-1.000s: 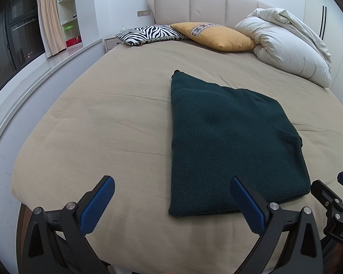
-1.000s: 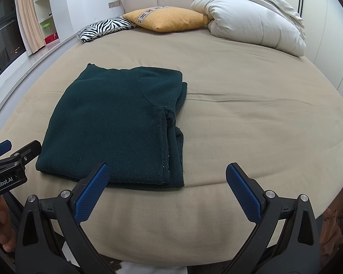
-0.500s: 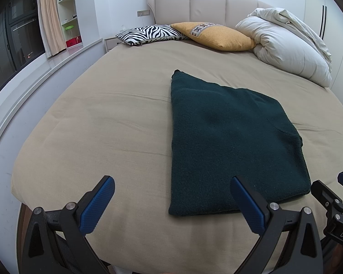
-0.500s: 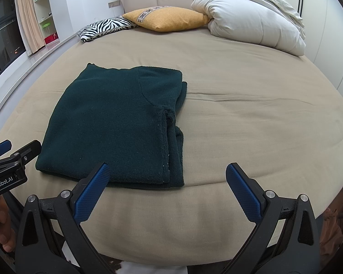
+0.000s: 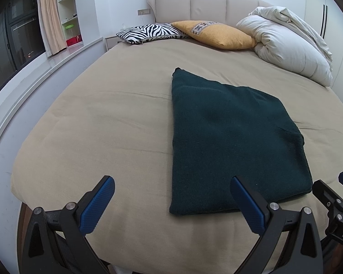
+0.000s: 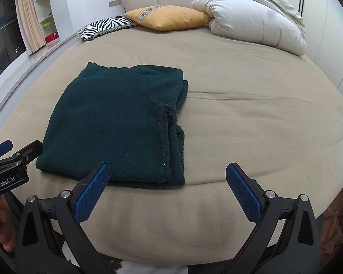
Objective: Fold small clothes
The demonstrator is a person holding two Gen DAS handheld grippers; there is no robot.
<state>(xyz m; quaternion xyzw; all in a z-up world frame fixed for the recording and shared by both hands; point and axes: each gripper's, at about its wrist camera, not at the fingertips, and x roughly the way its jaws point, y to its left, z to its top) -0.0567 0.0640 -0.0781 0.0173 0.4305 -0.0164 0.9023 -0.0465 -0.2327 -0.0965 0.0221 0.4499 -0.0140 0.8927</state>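
A dark green knitted garment lies folded into a flat rectangle on the tan bed; it also shows in the right wrist view, with layered edges along its right side. My left gripper is open and empty, held at the bed's near edge, its right finger over the garment's near edge. My right gripper is open and empty, held at the near edge just right of the garment's near corner. Each gripper shows at the side of the other's view.
The round bed carries a zebra pillow, a yellow pillow and a bundled white duvet by the headboard. A curved window ledge runs along the left. White wardrobe doors stand at the right.
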